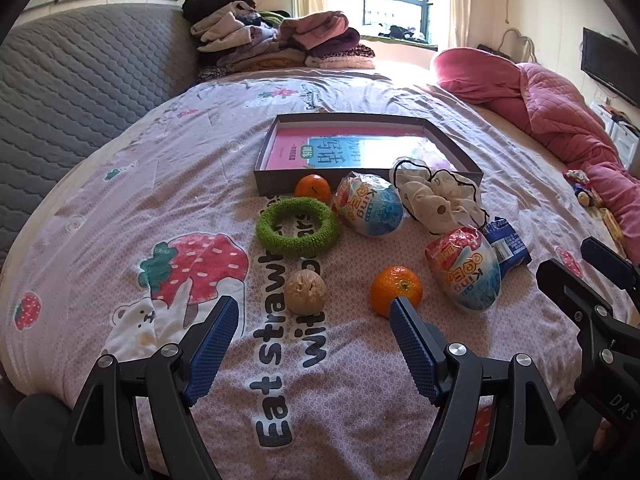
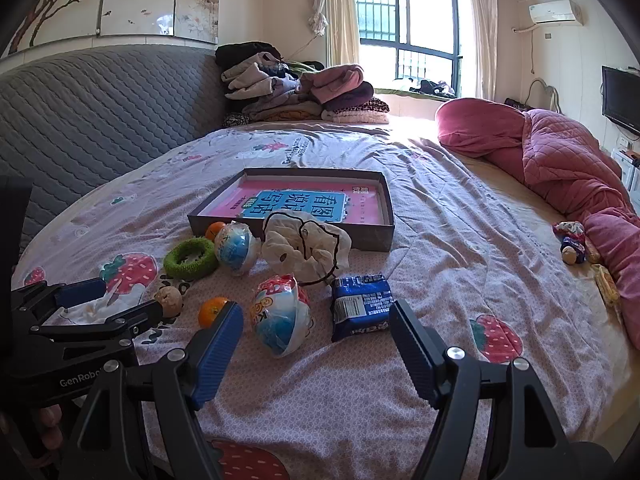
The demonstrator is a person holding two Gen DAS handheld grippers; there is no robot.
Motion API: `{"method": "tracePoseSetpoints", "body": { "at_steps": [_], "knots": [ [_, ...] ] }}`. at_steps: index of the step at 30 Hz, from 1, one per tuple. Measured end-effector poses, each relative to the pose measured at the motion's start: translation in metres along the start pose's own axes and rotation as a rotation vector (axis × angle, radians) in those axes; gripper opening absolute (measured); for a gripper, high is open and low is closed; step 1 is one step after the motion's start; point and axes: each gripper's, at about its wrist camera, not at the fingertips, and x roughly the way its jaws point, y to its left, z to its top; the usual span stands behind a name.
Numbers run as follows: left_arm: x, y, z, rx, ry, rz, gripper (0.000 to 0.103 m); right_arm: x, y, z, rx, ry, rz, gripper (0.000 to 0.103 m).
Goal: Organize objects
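Both jaws spread wide, left gripper (image 1: pixel 314 306) and right gripper (image 2: pixel 316 312) hover empty over the bedspread (image 1: pixel 120 184).

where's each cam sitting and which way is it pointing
Left wrist: on the left hand-held gripper, aimed down over the bed at the walnut and near orange; own open fingers show, with the right hand-held gripper at the right edge.
Right wrist: on the right hand-held gripper, aimed at the blue packet; own open fingers show, left one at the left edge.
Both share the box and green ring.
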Motion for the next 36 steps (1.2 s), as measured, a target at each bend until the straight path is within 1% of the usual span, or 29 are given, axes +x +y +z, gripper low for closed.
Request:
{"method": "tracePoseSetpoints", "body": {
  "at_steps": [19, 25, 36],
  "knots": [
    [-0.007, 0.004, 0.003, -0.021, -0.021, 0.0, 0.079, -0.005, 0.001, 0.003, -0.013, -0.029, -0.011, 0.075],
    [-0.011, 0.013, 0.007, -0.04, -0.051, 0.005, 0.079, -0.009, 0.003, 0.007, -0.028, -0.058, -0.014, 0.075],
    [-0.004, 0.028, 0.011, -0.066, -0.041, 0.012, 0.079, -0.007, 0.015, 0.018, -0.063, -0.082, -0.005, 0.075]
  ]
}}
